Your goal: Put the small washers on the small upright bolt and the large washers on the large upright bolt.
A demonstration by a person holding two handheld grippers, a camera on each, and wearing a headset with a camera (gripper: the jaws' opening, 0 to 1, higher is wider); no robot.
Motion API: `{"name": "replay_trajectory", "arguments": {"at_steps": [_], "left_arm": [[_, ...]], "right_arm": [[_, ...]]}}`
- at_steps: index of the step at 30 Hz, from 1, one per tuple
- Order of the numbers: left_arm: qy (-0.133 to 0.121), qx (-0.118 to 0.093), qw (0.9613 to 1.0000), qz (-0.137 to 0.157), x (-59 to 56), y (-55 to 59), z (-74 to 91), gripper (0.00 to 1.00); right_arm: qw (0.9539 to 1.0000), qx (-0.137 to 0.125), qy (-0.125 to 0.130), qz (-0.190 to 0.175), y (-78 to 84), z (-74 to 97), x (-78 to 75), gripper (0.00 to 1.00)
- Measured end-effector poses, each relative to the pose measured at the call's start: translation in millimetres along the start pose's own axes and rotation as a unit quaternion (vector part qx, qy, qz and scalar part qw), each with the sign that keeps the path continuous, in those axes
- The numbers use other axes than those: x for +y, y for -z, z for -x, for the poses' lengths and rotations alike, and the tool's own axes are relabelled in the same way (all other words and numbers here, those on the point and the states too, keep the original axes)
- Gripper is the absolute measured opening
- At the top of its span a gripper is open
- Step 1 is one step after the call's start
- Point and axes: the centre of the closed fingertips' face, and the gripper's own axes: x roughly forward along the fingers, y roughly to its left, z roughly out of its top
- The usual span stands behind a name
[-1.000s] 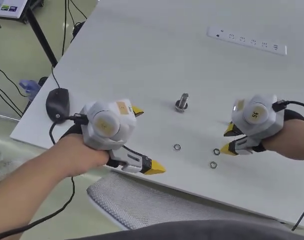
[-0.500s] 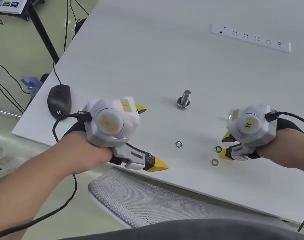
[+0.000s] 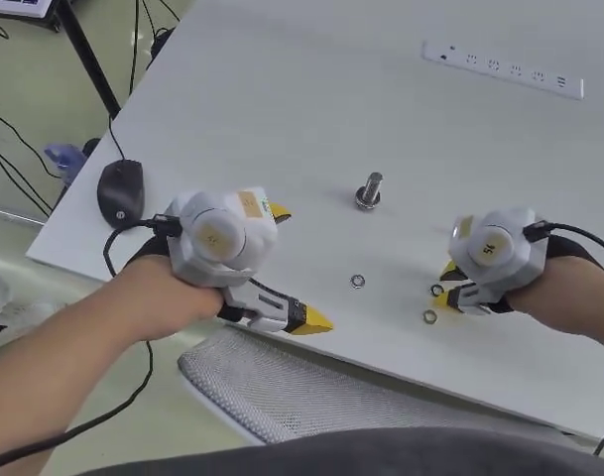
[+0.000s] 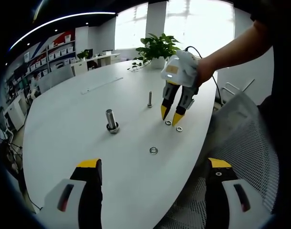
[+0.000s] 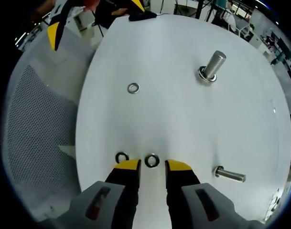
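Note:
The large upright bolt [image 3: 369,190] [image 4: 111,120] [image 5: 211,67] stands mid-table, with a ring at its base. The small bolt [image 4: 149,99] [image 5: 230,174] stands farther off, near my right gripper. Three small washers lie flat on the table: one alone [image 3: 357,282] [image 4: 154,150] [image 5: 133,88] and two close together [image 3: 436,291] [image 3: 429,317]. My right gripper [image 3: 446,287] [image 4: 171,114] [image 5: 153,166] is down at the table and open by a narrow gap. One washer [image 5: 152,160] lies just ahead between its tips and another washer [image 5: 122,157] beside its left jaw. My left gripper [image 3: 297,266] [image 4: 153,164] hovers wide open and empty near the table's front edge.
A white power strip [image 3: 505,71] lies at the far side. A black mouse [image 3: 120,190] sits at the left edge with its cable. A grey mesh chair [image 3: 282,387] is just below the table's front edge. A potted plant [image 4: 157,47] stands at the table's far end.
My right gripper has come down and a little left, so its tips now sit at the pair of washers. The left gripper has hardly moved. The head camera has shifted slightly.

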Motion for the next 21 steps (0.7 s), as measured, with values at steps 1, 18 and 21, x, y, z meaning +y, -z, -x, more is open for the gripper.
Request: {"name": "replay_trajectory", "arguments": {"at_steps": [1, 18, 21], "left_arm": [[0.001, 0.001, 1.0000, 0.000, -0.5, 0.4, -0.3, 0.89], [0.004, 0.005, 1.0000, -0.002, -1.2, 1.0, -3.1, 0.86], [0.005, 0.006, 1.0000, 0.000, -2.6, 1.8, -3.9, 0.86]], "right_arm": [[1.0000, 0.000, 0.000, 0.000, 0.1, 0.1, -0.1, 0.21], [0.9994, 0.027, 0.009, -0.018, 2.8, -4.9, -1.8, 0.14], [0.9991, 0.035, 0.012, -0.022, 2.9, -5.6, -3.0, 0.13]]}}
